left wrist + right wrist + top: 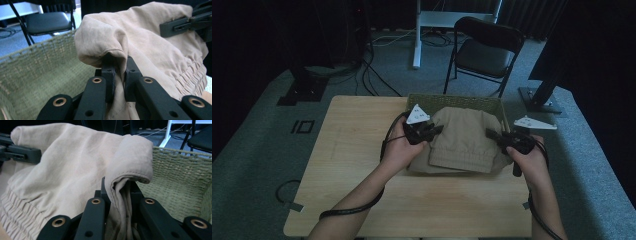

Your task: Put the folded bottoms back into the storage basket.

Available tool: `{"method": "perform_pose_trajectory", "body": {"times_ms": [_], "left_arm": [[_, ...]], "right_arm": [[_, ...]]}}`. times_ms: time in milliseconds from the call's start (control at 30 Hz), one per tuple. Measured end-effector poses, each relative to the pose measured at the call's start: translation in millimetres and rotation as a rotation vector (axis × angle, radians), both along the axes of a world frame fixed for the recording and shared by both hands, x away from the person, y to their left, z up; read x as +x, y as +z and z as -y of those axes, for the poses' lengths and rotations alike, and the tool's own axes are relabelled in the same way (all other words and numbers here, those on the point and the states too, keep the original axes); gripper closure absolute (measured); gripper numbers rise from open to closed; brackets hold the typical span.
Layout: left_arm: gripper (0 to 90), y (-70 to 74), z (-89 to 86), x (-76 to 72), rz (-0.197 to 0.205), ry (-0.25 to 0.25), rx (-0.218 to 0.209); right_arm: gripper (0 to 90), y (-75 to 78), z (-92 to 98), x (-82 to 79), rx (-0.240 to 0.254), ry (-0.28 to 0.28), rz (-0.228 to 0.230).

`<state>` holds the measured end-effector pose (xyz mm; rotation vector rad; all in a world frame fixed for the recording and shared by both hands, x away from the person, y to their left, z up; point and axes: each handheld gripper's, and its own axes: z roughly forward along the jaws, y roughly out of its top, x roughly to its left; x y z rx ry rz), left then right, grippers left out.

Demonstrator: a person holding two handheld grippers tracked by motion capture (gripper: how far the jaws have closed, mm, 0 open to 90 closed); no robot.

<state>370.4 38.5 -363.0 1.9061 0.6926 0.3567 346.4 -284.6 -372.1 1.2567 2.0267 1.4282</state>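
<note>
The beige trousers (462, 140) with an elastic waistband are held up by both grippers at the far edge of the bench (362, 150), partly above the green woven basket (452, 100) that stands there and partly hanging over its near rim. The left gripper (424, 131) is closed on a fold of the cloth at the left side, and the right gripper (507, 139) is closed on a similar fold at the right side. In the left gripper view the fabric (140, 37) passes between the two black jaws and bulges over their tips; the right gripper view shows the same thing with the other fold (130, 160).

I judge the garment to be light and very soft (it drapes and wrinkles freely), so it will sag in the middle between the two holds. It is not fragile and not slippery, but a thin pinch can slide out. The gathered waistband (192, 75) seems the best place to hold, because it is thicker there. The hemmed folds now held also give some firm thickness.
</note>
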Motion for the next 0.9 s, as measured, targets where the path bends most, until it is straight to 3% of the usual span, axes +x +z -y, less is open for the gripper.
{"method": "perform_pose_trajectory", "body": {"times_ms": [200,333,500,733,900], "left_arm": [[83.7,12.3,0.0,21.9,0.011,0.001,-0.008],[83.6,20.8,4.1,44.5,0.048,0.012,-0.008],[83.6,22.3,9.0,61.9,0.047,0.018,-0.011],[83.6,7.3,13.3,88.2,0.034,0.057,-0.04],[83.6,-9.7,16.9,105.8,0.021,0.09,-0.018]], "right_arm": [[80.8,7.9,0.7,19.0,0.019,-0.012,-0.008],[80.8,15.3,2.2,38.7,0.035,-0.041,-0.012],[80.8,18.8,4.2,57.4,0.036,-0.076,-0.016],[80.8,11.9,6.8,88.6,0.03,-0.087,-0.016],[80.7,-0.4,3.6,102.5,0.012,-0.105,-0.037]]}}
